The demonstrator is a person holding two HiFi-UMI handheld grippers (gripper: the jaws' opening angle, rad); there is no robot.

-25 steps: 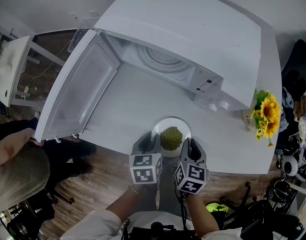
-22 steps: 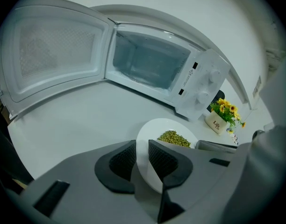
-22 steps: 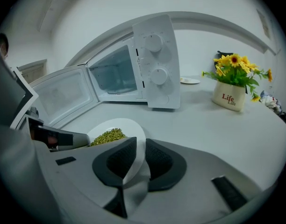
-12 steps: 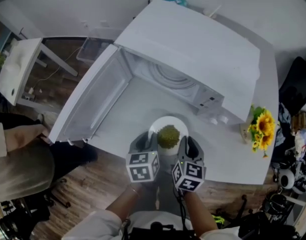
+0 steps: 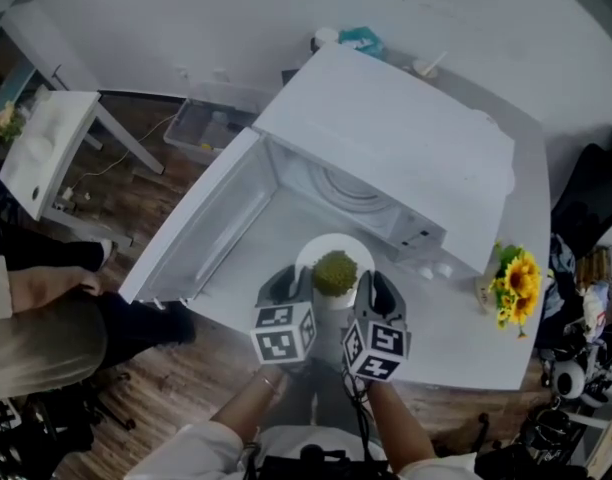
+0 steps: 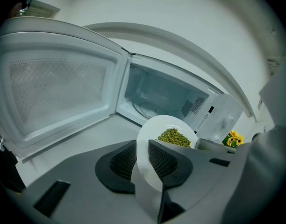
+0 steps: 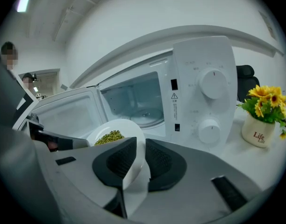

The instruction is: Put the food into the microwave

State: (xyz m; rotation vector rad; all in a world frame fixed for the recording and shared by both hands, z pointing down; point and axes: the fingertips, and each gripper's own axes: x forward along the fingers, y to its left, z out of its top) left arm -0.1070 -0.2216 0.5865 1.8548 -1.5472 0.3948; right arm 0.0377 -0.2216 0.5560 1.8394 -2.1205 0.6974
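A white plate (image 5: 322, 251) heaped with green peas (image 5: 335, 271) hangs in the air in front of the open white microwave (image 5: 406, 153). My left gripper (image 5: 298, 290) is shut on the plate's left rim and my right gripper (image 5: 367, 293) is shut on its right rim. In the left gripper view the plate (image 6: 154, 133) runs edge-on between the dark pads (image 6: 122, 162), with the peas (image 6: 175, 137) beyond them. The right gripper view shows the plate (image 7: 128, 128) pinched likewise, peas (image 7: 109, 136) to the left, and the microwave's cavity with its glass turntable (image 7: 144, 116) behind.
The microwave door (image 5: 211, 225) swings wide open to the left. A small pot of sunflowers (image 5: 508, 286) stands on the white table (image 5: 456, 343) right of the microwave. A person in dark trousers (image 5: 46, 313) stands at the left, beside a small white side table (image 5: 41, 148).
Both grippers have lifted the plate of peas off the table and carried it forward, closer to the microwave's opening. The head view has shifted, showing more of the floor and wall behind.
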